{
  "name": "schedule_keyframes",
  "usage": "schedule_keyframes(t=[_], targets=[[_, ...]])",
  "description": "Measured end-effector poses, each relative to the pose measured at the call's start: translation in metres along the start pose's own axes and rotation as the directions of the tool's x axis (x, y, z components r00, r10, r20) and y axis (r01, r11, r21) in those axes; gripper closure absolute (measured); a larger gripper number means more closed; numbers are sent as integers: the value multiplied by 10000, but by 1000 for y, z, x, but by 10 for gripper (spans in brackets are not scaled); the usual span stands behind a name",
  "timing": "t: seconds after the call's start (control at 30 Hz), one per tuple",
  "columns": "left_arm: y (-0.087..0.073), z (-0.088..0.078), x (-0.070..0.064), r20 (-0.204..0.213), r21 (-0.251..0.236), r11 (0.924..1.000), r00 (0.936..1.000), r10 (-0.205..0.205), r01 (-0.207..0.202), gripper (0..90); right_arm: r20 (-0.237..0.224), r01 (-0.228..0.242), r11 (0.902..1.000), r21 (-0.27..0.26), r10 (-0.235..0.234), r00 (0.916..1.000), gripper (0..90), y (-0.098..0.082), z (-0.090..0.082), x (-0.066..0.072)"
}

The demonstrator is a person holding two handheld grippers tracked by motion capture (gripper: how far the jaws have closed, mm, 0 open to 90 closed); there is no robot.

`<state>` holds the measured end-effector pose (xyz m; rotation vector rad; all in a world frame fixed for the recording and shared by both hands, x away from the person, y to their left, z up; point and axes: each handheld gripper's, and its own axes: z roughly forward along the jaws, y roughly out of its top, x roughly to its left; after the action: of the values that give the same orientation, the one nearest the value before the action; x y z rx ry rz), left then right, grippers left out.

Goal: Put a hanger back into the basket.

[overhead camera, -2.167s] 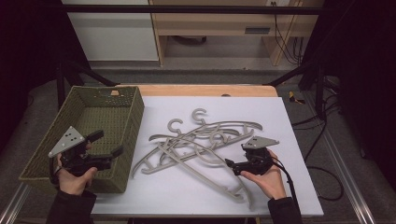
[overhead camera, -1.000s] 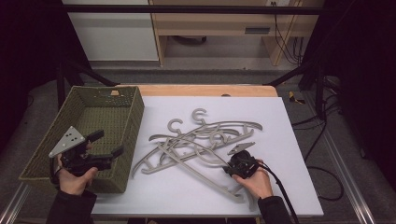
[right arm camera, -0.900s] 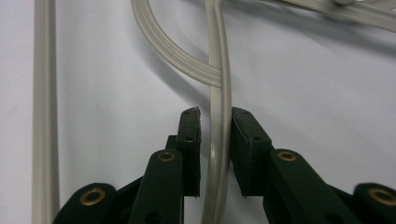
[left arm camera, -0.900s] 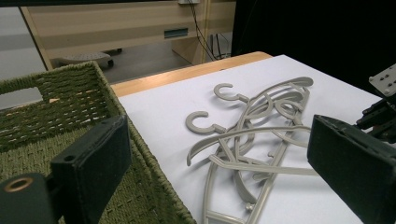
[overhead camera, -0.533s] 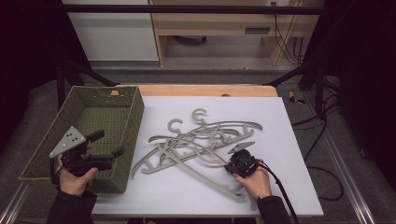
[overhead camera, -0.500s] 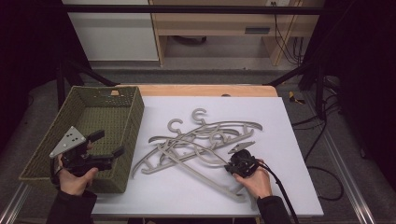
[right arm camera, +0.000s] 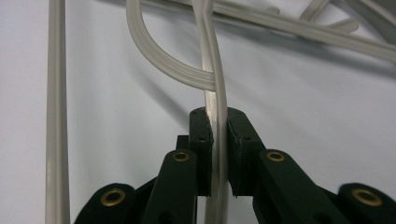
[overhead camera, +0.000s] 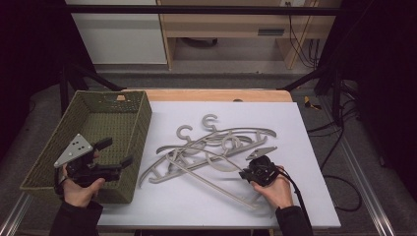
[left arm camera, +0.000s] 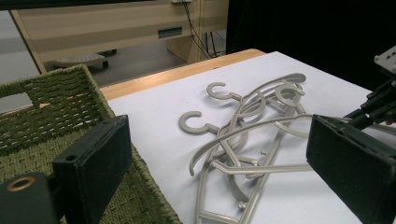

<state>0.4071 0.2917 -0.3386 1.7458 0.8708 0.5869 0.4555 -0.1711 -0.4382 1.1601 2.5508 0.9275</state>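
The right gripper (right arm camera: 217, 149) is clamped on a thin grey plastic hanger arm (right arm camera: 215, 84), its two black pads pressing the strip from either side where the arm runs out from the heap toward the near edge of the white surface (overhead camera: 305, 147). In the high view the same right gripper (overhead camera: 255, 173) sits at the near right side of the tangled pile of grey plastic clothes hangers (overhead camera: 216, 147), which lies in the middle of that surface.

The hangers look light and stiff but springy, with smooth and probably slippery arms. As they are interlocked, lifting one is likely to drag others along. A flat stretch of arm, as taken here, seems a fair hold; nearer the hook would probably balance better.

The left gripper (overhead camera: 108, 160) is released, with nothing between its wide-spread jaws, over the near corner of the woven olive-green basket (overhead camera: 46, 162) at the left.

The right gripper view gives the exact pinch and the curved arm crossing just beyond it, which the high view is too coarse to show. The left gripper view shows the two hooks (left arm camera: 196, 122) lying flat at the far side of the heap.
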Motion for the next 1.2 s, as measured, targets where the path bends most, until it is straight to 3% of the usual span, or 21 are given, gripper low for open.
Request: schedule_keyframes(t=[0.07, 0.33, 0.37, 0.4, 0.43, 0.47, 0.5, 0.53, 0.6, 0.63, 0.67, 0.7, 0.73, 0.9, 1.0, 1.03, 1.07, 1.1, 1.13, 1.17, 1.2], targets=[[1, 0, -2, 71, 14, 10000, 10000, 66, -66, 67, -87, 87, 9998, -170, -88, 9999, 818, 1, -6, 1], [7, 3, -20, 617, 340, 9975, 9963, 601, -623, 67, -614, 1227, 9893, -795, -1277, 9899, 817, 6, -34, 9], [8, 4, -23, 700, 425, 9962, 9949, 724, -755, 67, -850, 1567, 9833, -928, -1646, 9827, 817, 7, -39, 13], [9, 5, -27, 802, 519, 9950, 9935, 804, -847, 67, -850, 1567, 9833, -928, -1646, 9827, 817, 7, -39, 13], [9, 7, -30, 909, 605, 9936, 9918, 895, -952, 69, -1040, 1934, 9760, -999, -2036, 9735, 817, 9, -44, 16], [9, 8, -33, 1022, 693, 9918, 9897, 999, -1073, 69, -1040, 1934, 9760, -999, -2036, 9735, 817, 9, -44, 16], [9, 12, -40, 1253, 901, 9873, 9850, 1189, -1306, 71, -1184, 2118, 9718, -1035, -2235, 9675, 817, 10, -48, 21], [9, 12, -40, 1253, 901, 9873, 9850, 1189, -1306, 73, -1184, 2118, 9718, -1035, -2235, 9675, 817, 10, -48, 21], [9, 16, -46, 1479, 1131, 9814, 9794, 1378, -1551, 77, -1368, 2421, 9640, -1097, -2559, 9570, 817, 11, -51, 25], [8, 20, -52, 1646, 1329, 9746, 9737, 1575, -1801, 93, -1596, 2646, 9583, -1077, -2794, 9468, 817, 12, -53, 29], [8, 20, -52, 1646, 1329, 9746, 9737, 1575, -1801, 102, -1596, 2646, 9583, -1077, -2794, 9468, 817, 12, -53, 29], [7, 24, -57, 1899, 1574, 9661, 9663, 1737, -2046, 104, -1797, 2849, 9535, -987, -2987, 9373, 817, 13, -54, 34], [7, 24, -57, 1899, 1574, 9661, 9663, 1737, -2046, 112, -1797, 2849, 9535, -987, -2987, 9373, 817, 13, -54, 34], [2, 34, -69, 2500, 2273, 9345, 9439, 2159, -2739, 163, -2090, 3348, 9380, -903, -3465, 9145, 817, 15, -54, 45], [-2, 41, -79, 2900, 2690, 9064, 9248, 2462, -3257, 209, -2157, 3552, 9298, -967, -3679, 9045, 816, 16, -54, 49], [-5, 46, -84, 3118, 2980, 8799, 9089, 2767, -3701, 239, -2291, 3601, 9283, -922, -3717, 8996, 816, 17, -54, 51], [-5, 46, -84, 3118, 2980, 8799, 9089, 2767, -3701, 255, -2291, 3601, 9283, -922, -3717, 8996, 816, 17, -54, 51], [-8, 52, -89, 3288, 3193, 8621, 8992, 2886, -3934, 273, -2381, 3701, 9244, -926, -3815, 8932, 816, 17, -54, 53], [-8, 52, -89, 3288, 3193, 8621, 8992, 2886, -3934, 298, -2381, 3701, 9244, -926, -3815, 8932, 816, 17, -54, 53], [-10, 54, -91, 3373, 3287, 8530, 8940, 2949, -4055, 320, -2451, 3811, 9202, -893, -3912, 8871, 816, 17, -53, 55], [-11, 56, -92, 3453, 3391, 8442, 8896, 2989, -4152, 320, -2451, 3811, 9202, -893, -3912, 8871, 816, 17, -53, 55]])
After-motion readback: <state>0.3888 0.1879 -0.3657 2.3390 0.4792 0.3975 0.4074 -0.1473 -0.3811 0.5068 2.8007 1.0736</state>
